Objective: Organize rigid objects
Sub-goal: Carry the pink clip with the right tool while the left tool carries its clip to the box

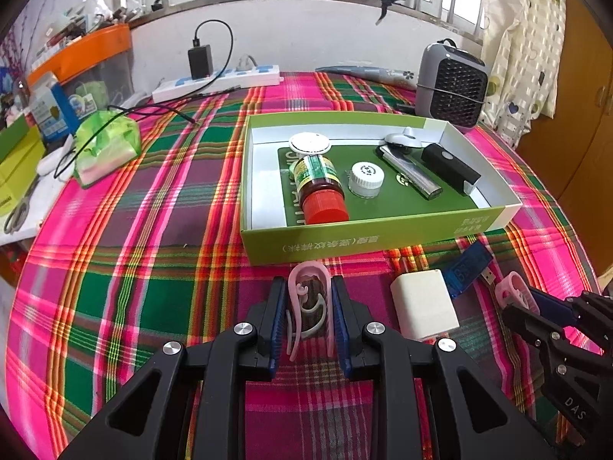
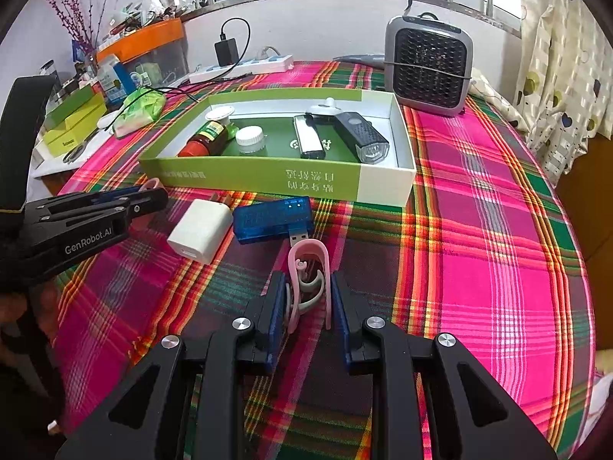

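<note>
Both tools are pinching pink clips. Left tool [image 1: 309, 316] has its blue pads pressed on a pink clip [image 1: 306, 287], whose long axis runs along the fingers, its rounded closed end pointing forward toward the green box [image 1: 345, 235] and its open legs back between the pads. A small grey hook piece sits inside the loop. Right tool [image 2: 309, 306] grips a second pink clip [image 2: 308, 264] the same way: long axis in line with the fingers, rounded end ahead, toward the blue USB tester [image 2: 272, 218].

That tester lies on the plaid-covered surface [image 2: 498, 230] just in front of the box, its long axis roughly parallel to the box's near wall, its metal plug pointing toward the right tool. A white charger [image 2: 200, 230] lies just beside it, touching or nearly so.

Inside the box a brown bottle [image 1: 320, 188] lies on its side, red cap toward the near wall. A small white-capped jar [image 1: 366, 180] stands upright beside it. A silver lighter [image 1: 412, 174] and a black bike light [image 1: 450, 168] lie side by side, both slanted.
</note>
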